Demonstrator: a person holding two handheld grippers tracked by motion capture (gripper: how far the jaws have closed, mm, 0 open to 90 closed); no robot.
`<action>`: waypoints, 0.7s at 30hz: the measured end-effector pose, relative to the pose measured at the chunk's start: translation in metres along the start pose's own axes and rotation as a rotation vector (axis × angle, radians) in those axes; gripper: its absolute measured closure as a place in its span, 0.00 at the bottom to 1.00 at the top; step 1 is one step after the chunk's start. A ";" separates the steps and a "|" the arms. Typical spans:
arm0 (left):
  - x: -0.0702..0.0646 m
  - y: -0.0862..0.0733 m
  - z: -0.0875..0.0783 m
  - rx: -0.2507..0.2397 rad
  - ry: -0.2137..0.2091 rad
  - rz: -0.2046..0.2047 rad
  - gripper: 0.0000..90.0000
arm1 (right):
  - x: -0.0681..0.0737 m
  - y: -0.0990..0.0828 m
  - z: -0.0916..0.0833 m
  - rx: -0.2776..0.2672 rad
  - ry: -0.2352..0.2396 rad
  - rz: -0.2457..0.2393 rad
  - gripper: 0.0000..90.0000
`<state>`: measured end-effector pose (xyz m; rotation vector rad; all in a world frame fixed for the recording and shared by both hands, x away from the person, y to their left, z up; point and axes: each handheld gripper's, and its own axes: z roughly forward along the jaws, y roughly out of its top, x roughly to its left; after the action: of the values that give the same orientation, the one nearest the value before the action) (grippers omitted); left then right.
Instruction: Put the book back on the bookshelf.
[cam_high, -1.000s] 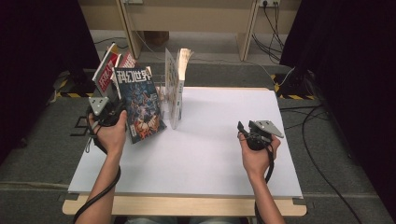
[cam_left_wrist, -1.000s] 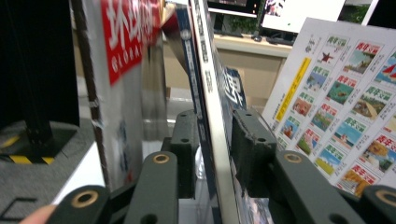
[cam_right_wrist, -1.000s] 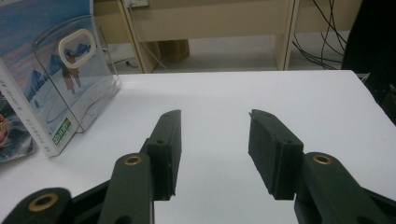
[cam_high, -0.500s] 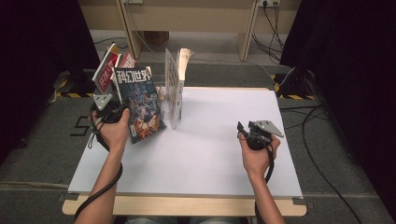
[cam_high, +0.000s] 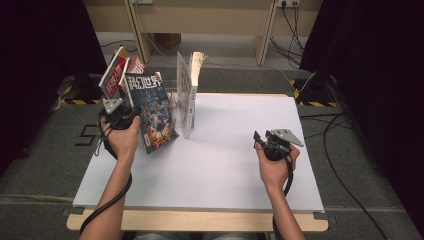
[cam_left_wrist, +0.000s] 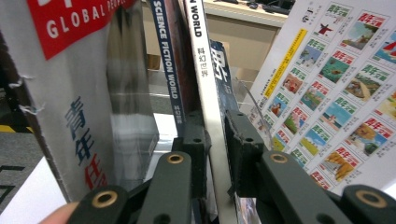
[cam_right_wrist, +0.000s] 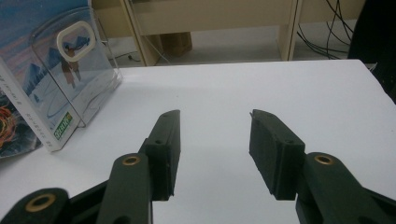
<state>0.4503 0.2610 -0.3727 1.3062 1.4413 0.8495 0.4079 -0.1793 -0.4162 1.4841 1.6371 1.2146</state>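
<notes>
A magazine with a dark illustrated cover (cam_high: 150, 110) leans tilted at the table's left side. Its white spine (cam_left_wrist: 205, 93) runs up between the jaws in the left gripper view. My left gripper (cam_high: 129, 119) (cam_left_wrist: 217, 140) has just been closing, and both pads press on the magazine's edge. Over the right part of the table my right gripper (cam_high: 258, 138) (cam_right_wrist: 215, 140) stands open. Nothing but the white tabletop lies between its jaws.
A red and white magazine (cam_high: 114, 77) (cam_left_wrist: 70, 70) leans behind the held one. Upright books (cam_high: 189, 95) stand in a clear stand (cam_right_wrist: 79, 70) at the back; one back cover shows many small pictures (cam_left_wrist: 336, 93). The white table (cam_high: 225, 165) spreads between the hands.
The left hand has shifted slightly away from the person and toward the magazine. The right hand has kept still.
</notes>
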 end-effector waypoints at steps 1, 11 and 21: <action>0.000 0.000 0.000 0.002 -0.002 -0.002 0.87 | 0.000 0.000 0.000 0.001 0.000 -0.001 0.60; 0.002 0.001 0.003 0.020 -0.008 -0.012 0.87 | 0.000 -0.001 0.002 0.013 0.004 -0.001 0.60; -0.012 0.005 -0.006 -0.069 -0.064 0.024 0.92 | -0.002 -0.002 0.002 0.023 0.009 0.009 0.60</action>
<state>0.4449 0.2511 -0.3641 1.2898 1.3372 0.8589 0.4097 -0.1807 -0.4191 1.5038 1.6576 1.2127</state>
